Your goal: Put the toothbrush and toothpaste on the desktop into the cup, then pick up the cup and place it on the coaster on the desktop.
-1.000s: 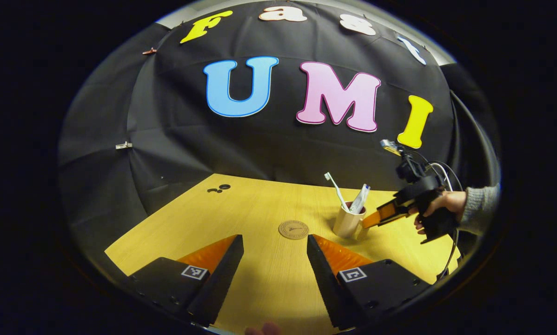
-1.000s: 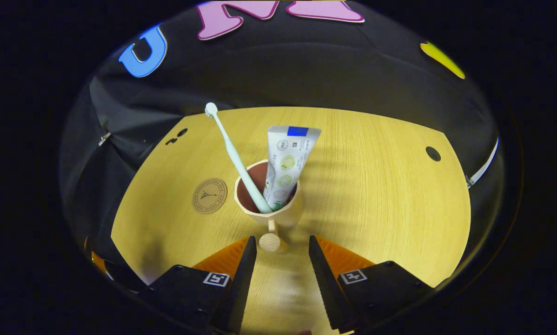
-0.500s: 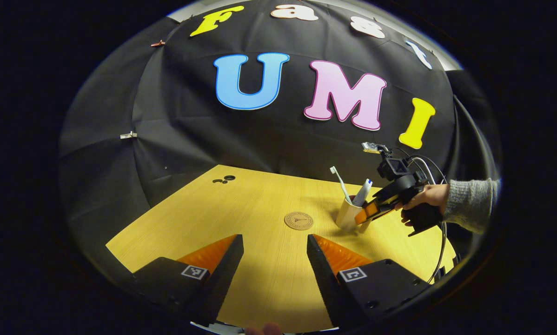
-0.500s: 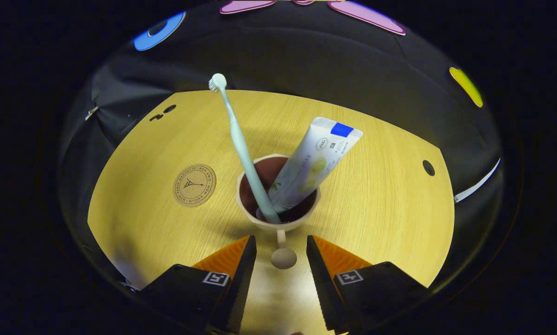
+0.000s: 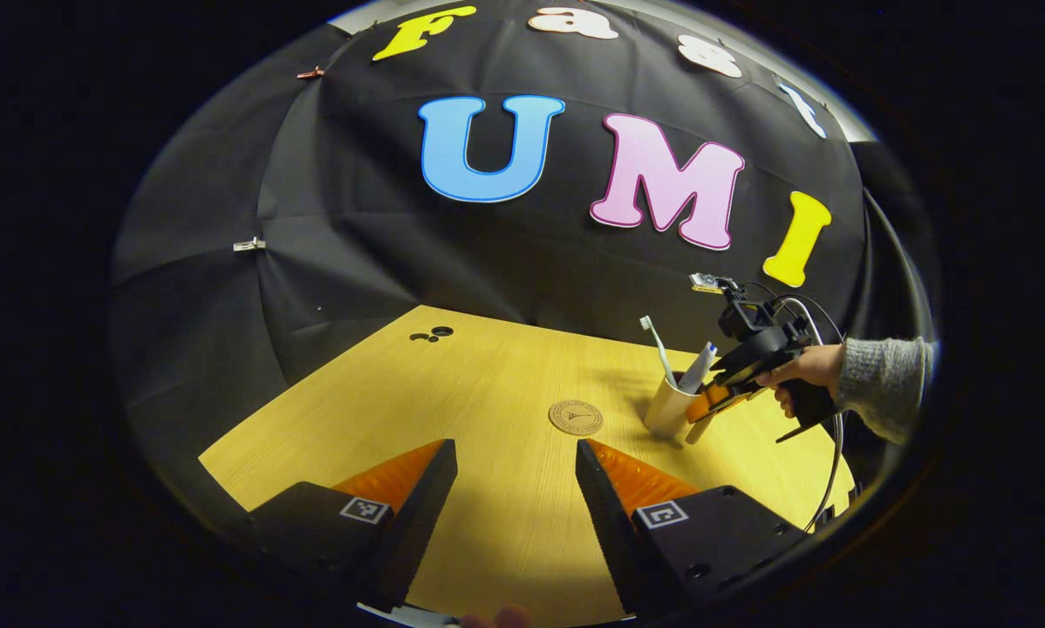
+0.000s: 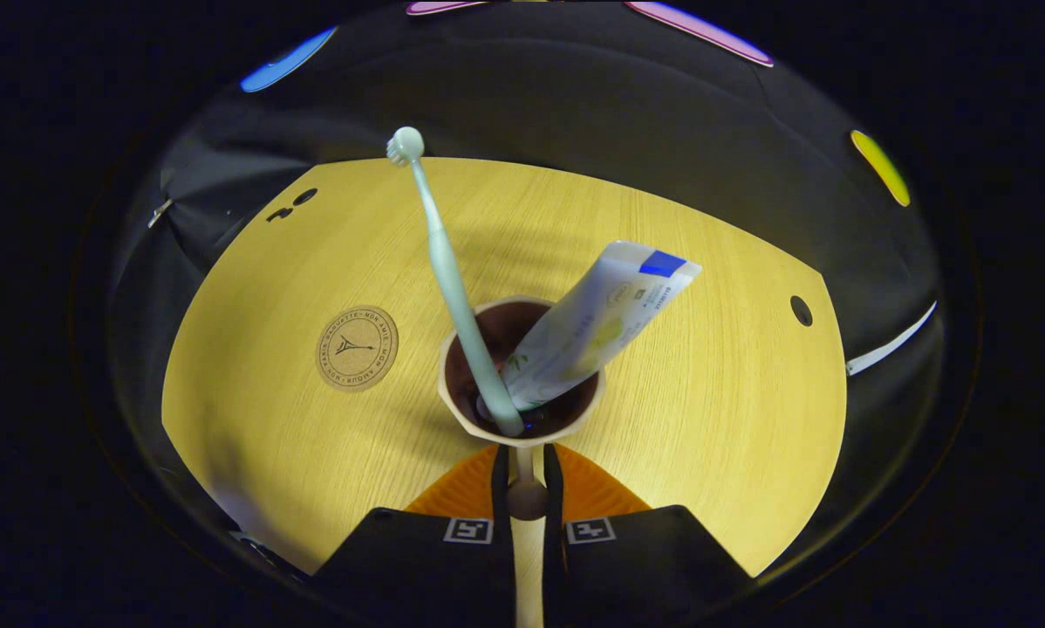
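A light wood-grain counter (image 5: 488,384) stands against a black cloth wall (image 5: 383,253) that hangs in soft folds, pinned here and there with small clips (image 5: 249,245). Round dark holes (image 5: 440,331) mark the counter's far left corner, and another hole (image 6: 801,310) lies near its right edge.

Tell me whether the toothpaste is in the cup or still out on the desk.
In. The toothpaste leans inside the cup beside the toothbrush, top end sticking out.

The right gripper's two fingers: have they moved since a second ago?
Yes. In the right gripper view the right gripper has closed: its fingers, earlier wide apart on either side of the cup's handle, now press on it from both sides.
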The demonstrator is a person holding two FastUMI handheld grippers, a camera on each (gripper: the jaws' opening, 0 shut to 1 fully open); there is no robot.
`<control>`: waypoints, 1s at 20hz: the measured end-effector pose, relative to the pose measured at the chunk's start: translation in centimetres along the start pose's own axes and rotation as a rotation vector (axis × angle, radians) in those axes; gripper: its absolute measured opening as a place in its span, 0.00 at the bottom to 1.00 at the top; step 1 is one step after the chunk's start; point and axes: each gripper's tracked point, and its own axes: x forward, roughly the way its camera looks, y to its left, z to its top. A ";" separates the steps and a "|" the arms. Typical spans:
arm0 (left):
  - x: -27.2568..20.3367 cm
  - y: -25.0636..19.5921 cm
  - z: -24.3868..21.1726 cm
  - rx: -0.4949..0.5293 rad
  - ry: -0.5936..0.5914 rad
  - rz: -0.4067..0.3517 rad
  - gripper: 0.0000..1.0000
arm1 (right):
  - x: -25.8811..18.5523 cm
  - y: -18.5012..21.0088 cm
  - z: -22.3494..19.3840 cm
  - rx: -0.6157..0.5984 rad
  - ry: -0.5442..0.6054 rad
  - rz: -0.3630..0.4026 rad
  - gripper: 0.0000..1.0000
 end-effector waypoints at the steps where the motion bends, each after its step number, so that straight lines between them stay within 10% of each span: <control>1: 0.1 0.0 0.0 -0.002 -0.002 -0.002 0.88 | 0.0 0.1 0.2 0.012 -0.009 0.007 0.16; 20: 0.1 0.8 0.6 0.009 -0.005 -0.014 0.88 | -2.9 3.8 3.8 0.027 -0.132 0.071 0.12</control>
